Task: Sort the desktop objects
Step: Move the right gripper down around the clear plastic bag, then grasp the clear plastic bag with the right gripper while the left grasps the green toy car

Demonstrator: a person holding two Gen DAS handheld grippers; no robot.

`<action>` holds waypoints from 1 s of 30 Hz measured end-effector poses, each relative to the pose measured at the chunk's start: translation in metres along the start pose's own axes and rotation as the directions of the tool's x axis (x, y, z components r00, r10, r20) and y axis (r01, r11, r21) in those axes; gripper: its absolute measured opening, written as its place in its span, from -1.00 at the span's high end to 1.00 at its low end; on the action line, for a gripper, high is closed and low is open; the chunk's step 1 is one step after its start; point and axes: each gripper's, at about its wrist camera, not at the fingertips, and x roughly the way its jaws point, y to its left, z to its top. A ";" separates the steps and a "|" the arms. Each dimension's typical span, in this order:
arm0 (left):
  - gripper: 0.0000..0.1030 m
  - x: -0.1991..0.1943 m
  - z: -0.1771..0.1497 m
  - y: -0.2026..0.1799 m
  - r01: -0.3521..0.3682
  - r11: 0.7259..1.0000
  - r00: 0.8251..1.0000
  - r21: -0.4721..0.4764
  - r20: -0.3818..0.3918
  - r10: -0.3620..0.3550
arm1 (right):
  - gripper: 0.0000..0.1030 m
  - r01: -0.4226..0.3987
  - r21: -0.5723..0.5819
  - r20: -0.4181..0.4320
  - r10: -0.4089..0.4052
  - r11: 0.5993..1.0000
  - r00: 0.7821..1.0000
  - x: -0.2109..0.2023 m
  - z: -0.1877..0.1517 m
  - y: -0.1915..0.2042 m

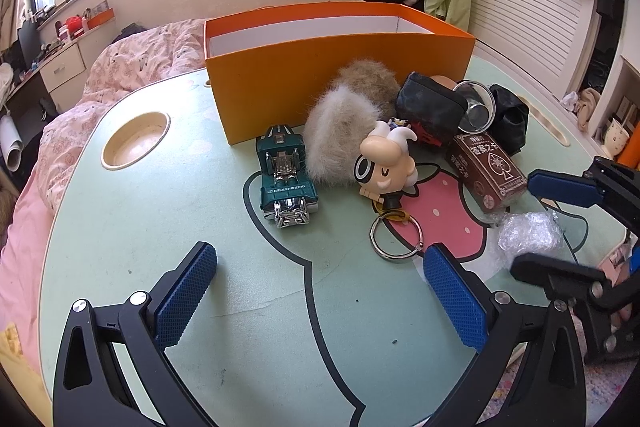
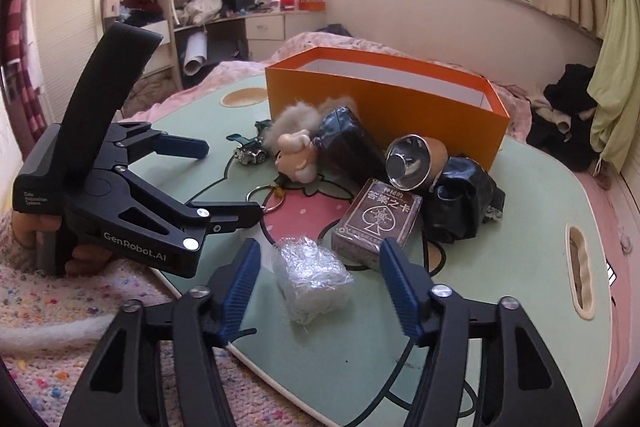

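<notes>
An open orange box (image 1: 320,67) stands at the back of the green table (image 1: 180,227). In front of it lie a teal toy car (image 1: 286,175), a furry pom-pom (image 1: 344,135), a cartoon figure keychain (image 1: 384,163) with a metal ring (image 1: 396,239), a black pouch (image 1: 432,107), a metal cup (image 1: 476,107), a brown card box (image 1: 488,171) and a clear plastic wad (image 1: 528,235). My left gripper (image 1: 320,291) is open and empty, short of the car. My right gripper (image 2: 320,283) is open, its fingers on either side of the plastic wad (image 2: 312,275).
A round cup recess (image 1: 136,141) sits at the table's left. A black crumpled bag (image 2: 460,203) lies beside the card box (image 2: 380,223). A slot handle (image 2: 580,271) is at the table's right edge. A pink bed surrounds the table.
</notes>
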 end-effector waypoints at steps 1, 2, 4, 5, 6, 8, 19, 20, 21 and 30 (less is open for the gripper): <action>-1.00 -0.001 0.000 0.001 0.003 1.000 1.000 -0.008 0.003 -0.003 | 0.41 0.003 0.003 0.001 -0.003 1.000 1.000 0.000 -0.001 0.001; -0.99 -0.002 0.000 0.003 0.000 1.000 1.000 -0.023 0.005 0.000 | 0.41 0.008 0.004 0.014 -0.008 1.000 1.000 -0.002 -0.002 0.001; -0.99 -0.004 0.002 0.012 0.007 0.998 1.000 -0.062 0.003 -0.006 | 0.42 0.022 0.003 0.057 -0.022 1.000 0.998 -0.011 -0.006 0.002; -0.99 -0.005 0.004 0.017 0.018 0.996 1.000 -0.082 0.001 -0.018 | 0.42 0.028 0.006 0.077 -0.029 1.000 0.997 -0.015 -0.007 0.001; -0.99 -0.005 0.006 0.021 0.026 0.995 1.000 -0.100 0.000 -0.027 | 0.42 0.030 0.014 0.098 -0.031 0.999 0.995 -0.020 -0.009 0.000; -0.99 -0.004 0.013 0.031 0.023 0.991 1.000 -0.131 -0.002 -0.023 | 0.42 0.027 0.035 0.120 -0.031 0.999 0.992 -0.023 -0.010 -0.004; 0.00 0.025 0.049 0.024 -0.047 0.998 0.995 -0.028 -0.094 0.044 | 0.40 0.029 0.066 0.115 -0.036 0.997 0.993 -0.020 -0.010 -0.010; 0.01 0.027 0.052 0.023 -0.033 0.999 0.995 -0.032 -0.095 0.030 | 0.40 0.028 0.069 0.116 -0.036 0.997 0.993 -0.021 -0.011 -0.010; 0.04 0.029 0.054 0.023 -0.029 0.999 0.995 -0.030 -0.096 0.026 | 0.40 0.027 0.071 0.117 -0.035 0.997 0.993 -0.021 -0.011 -0.011; 0.44 0.029 0.055 0.021 -0.011 1.000 0.997 -0.024 -0.078 0.009 | 0.39 0.020 0.081 0.117 -0.030 0.996 0.993 -0.022 -0.012 -0.012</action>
